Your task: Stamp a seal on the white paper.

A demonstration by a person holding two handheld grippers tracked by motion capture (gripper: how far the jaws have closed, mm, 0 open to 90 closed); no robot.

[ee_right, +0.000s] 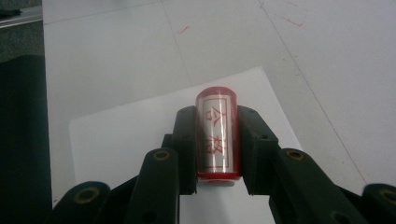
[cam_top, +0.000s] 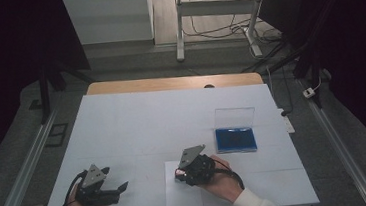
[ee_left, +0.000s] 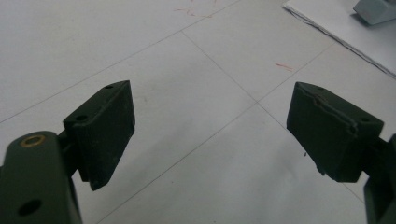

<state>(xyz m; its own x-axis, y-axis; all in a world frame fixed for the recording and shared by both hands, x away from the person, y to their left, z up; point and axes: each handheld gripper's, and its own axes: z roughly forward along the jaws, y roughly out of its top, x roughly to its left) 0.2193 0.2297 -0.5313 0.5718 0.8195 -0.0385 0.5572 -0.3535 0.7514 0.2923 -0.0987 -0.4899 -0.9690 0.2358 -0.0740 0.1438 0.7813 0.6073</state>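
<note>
Right gripper (ee_right: 217,140) pinching red stamp (ee_right: 217,135) over paper sheet (ee_right: 116,135), left gripper (ee_left: 210,135) spread, blue case (cam_top: 236,138) possibly open, apart.

Lab or test room, set up for recording. White-covered table (cam_top: 172,119) as landmark: behind it, a bare grey floor, a white desk frame (cam_top: 213,10) with loose cables (cam_top: 224,29) trailing beneath. Right of the table, a power strip (cam_top: 286,122). Metal rails (cam_top: 21,172) run along both sides. Dark curtains (cam_top: 361,42) flank the table.

Dim grey floor (cam_top: 132,67), white table frame (cam_top: 180,28).
</note>
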